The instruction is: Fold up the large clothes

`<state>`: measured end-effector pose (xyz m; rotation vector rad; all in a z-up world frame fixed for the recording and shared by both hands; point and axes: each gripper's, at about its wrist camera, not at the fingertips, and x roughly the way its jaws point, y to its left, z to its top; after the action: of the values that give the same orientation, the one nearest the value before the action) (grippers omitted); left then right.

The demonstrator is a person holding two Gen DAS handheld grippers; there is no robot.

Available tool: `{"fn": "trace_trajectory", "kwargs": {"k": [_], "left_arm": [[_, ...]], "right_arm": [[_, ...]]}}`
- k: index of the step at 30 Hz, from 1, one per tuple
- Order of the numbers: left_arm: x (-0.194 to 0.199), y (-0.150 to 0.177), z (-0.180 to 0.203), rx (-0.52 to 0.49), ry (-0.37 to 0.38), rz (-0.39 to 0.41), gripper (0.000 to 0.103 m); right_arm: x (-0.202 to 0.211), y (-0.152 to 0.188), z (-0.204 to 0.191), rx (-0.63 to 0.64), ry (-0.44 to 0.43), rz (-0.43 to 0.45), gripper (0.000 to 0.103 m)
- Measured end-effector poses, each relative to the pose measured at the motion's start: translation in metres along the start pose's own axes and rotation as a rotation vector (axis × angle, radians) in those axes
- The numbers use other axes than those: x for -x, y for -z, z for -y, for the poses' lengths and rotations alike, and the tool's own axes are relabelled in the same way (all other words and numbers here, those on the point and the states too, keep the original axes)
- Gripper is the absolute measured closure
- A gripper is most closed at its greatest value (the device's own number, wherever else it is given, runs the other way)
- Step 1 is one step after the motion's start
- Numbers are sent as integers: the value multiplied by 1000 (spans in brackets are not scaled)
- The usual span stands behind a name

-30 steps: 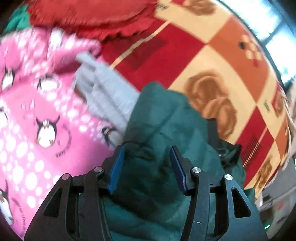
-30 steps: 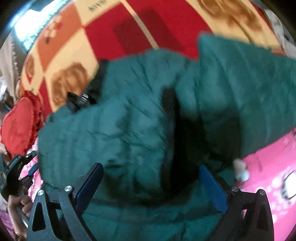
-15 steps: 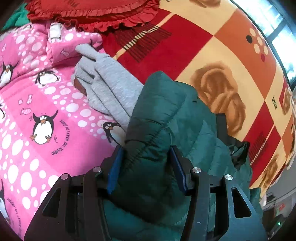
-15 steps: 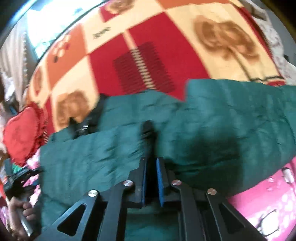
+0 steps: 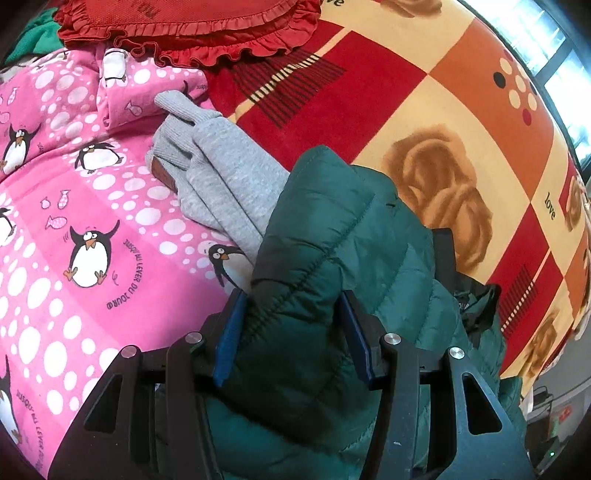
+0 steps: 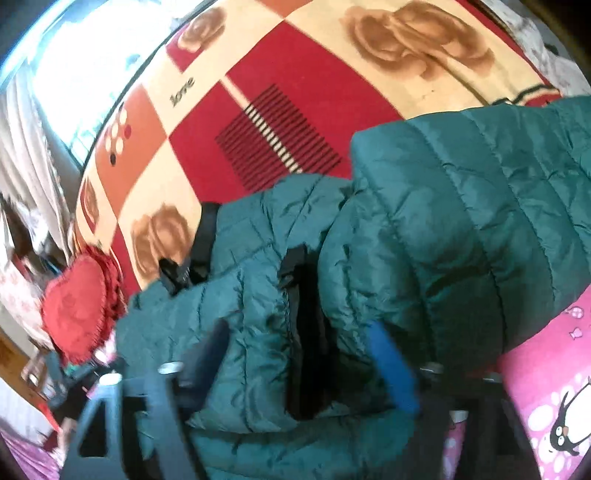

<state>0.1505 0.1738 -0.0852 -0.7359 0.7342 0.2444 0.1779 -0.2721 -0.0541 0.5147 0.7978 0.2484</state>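
A dark green quilted puffer jacket (image 5: pixel 332 221) lies bunched on the bed, its black zipper and lining showing. My left gripper (image 5: pixel 291 336) is shut on a thick padded fold of it, and the blue pads press in from both sides. In the right wrist view the same jacket (image 6: pixel 461 221) spreads across the middle. My right gripper (image 6: pixel 299 362) hovers over the zipper strip with its jaws opening. The fabric lies between the blurred fingers, and the pads stand clear of it.
A grey sweater (image 5: pixel 221 162) lies on a pink penguin-print blanket (image 5: pixel 74 221) left of the jacket. A red frilled cushion (image 5: pixel 184 22) sits beyond. A red, cream and orange checked bedspread (image 5: pixel 406 92) covers the bed behind the jacket. Windows lie past the far edge.
My right gripper went from wide open to shut at the jacket's zipper edge, then spread apart again. The left gripper kept its hold on the fold and stayed put.
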Motion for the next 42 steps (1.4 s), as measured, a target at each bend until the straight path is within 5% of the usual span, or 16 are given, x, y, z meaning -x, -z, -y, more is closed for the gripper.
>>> {"fn": "trace_trajectory", "kwargs": {"k": [4, 6, 7, 9, 13, 15, 18, 21, 23, 25, 28, 31, 32, 36, 38, 42], "left_arm": [[0, 0, 1, -3, -6, 1, 53], [-1, 1, 2, -16, -17, 0, 52], [-2, 2, 2, -18, -19, -1, 47], [-5, 3, 3, -25, -39, -2, 45], [-3, 4, 6, -46, -41, 13, 45], [3, 3, 9, -58, -35, 44, 45], [8, 4, 17, -117, -71, 108, 45], [-11, 8, 21, -152, -34, 1, 45], [-26, 14, 27, -208, -78, -71, 45], [-32, 17, 27, -222, -106, -84, 45], [-33, 15, 27, -214, -103, -88, 45], [-33, 14, 27, -209, -107, -87, 45], [-33, 14, 27, -208, -109, -86, 44], [-30, 17, 27, -204, -114, -85, 41], [-29, 20, 26, -191, -110, -89, 35], [-30, 21, 20, -157, -101, -108, 24]], "right_arm": [[-30, 9, -3, -19, -67, -157, 25], [-36, 11, -5, -16, -96, -172, 47], [-35, 11, -6, -12, -102, -166, 66], [-28, 11, -12, 28, -77, -130, 85], [4, 0, -34, 170, 52, 14, 92], [11, -6, -37, 209, 124, 62, 93], [-7, -4, -22, 183, 161, -6, 93], [-30, 2, -1, 103, 183, -98, 91], [-30, 1, 7, 55, 176, -115, 77], [-23, -1, 11, 5, 158, -114, 72], [17, -13, 3, -28, 147, 46, 71], [44, -20, -33, 117, 145, 201, 45], [35, -20, -50, 194, 126, 178, 36], [-24, -11, -84, 391, 177, 6, 36], [-65, -5, -56, 334, 211, -114, 36], [-72, -7, -30, 244, 123, -153, 35]]}}
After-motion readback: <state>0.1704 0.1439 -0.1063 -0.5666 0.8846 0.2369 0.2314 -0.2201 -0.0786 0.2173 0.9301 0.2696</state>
